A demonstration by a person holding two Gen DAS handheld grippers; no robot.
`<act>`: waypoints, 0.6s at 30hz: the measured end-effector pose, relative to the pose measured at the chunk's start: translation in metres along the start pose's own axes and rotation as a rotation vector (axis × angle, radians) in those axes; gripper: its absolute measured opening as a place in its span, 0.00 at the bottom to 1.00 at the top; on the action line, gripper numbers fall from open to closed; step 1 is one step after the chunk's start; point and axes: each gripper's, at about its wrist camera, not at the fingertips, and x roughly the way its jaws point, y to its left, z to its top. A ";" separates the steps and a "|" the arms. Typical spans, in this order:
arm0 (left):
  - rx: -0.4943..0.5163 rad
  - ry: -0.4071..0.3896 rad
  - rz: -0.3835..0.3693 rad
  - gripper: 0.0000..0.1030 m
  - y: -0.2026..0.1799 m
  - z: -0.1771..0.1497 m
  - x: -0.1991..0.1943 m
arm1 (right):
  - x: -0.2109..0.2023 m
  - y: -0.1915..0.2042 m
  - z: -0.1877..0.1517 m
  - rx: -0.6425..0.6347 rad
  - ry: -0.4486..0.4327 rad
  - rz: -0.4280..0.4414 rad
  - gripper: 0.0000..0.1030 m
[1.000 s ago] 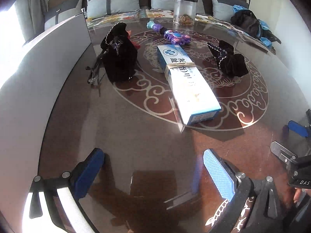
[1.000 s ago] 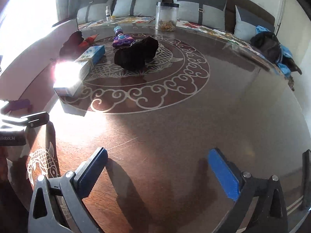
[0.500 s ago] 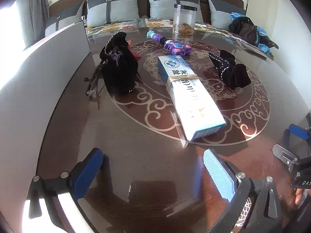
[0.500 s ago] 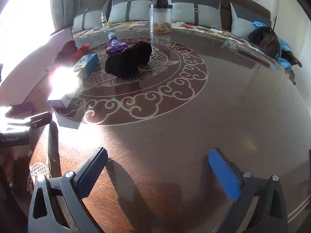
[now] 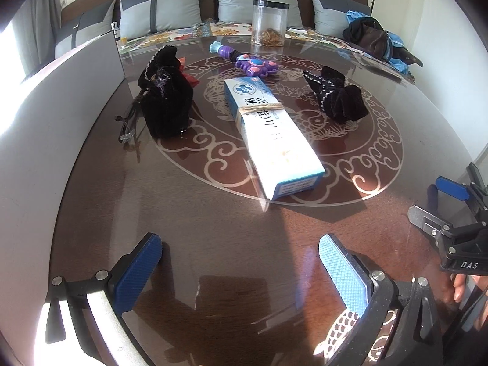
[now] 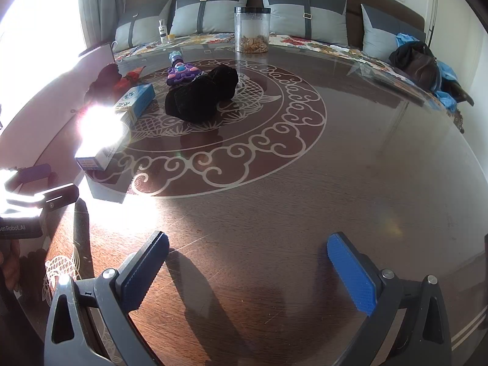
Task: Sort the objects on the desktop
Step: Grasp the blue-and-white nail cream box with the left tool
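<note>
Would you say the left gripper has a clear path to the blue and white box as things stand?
Probably yes. The left gripper is open and points toward the blue and white box, whose near end faces it, with only bare table between. The black pouches sit off to either side.

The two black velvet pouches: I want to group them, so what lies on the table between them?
In the left wrist view, the blue-and-white box lies lengthwise between the upright pouch and the slumped pouch, touching neither.
</note>
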 end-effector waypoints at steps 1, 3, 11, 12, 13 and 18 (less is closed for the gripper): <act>-0.032 -0.008 -0.047 1.00 0.000 0.001 -0.002 | 0.000 0.000 0.000 0.000 0.000 0.000 1.00; -0.110 -0.022 -0.084 1.00 -0.001 0.010 0.000 | 0.000 0.000 0.000 0.000 0.000 0.000 1.00; -0.042 0.067 0.121 1.00 -0.031 0.091 0.068 | 0.000 0.000 0.000 0.000 0.000 0.001 1.00; -0.035 0.051 0.109 1.00 -0.032 0.097 0.072 | 0.000 0.000 0.000 0.000 0.000 0.001 1.00; -0.037 0.046 0.113 1.00 -0.032 0.102 0.075 | 0.000 0.000 0.000 0.000 0.000 0.001 1.00; -0.067 0.014 0.139 0.87 -0.024 0.112 0.076 | 0.000 0.000 0.001 0.002 0.000 0.003 1.00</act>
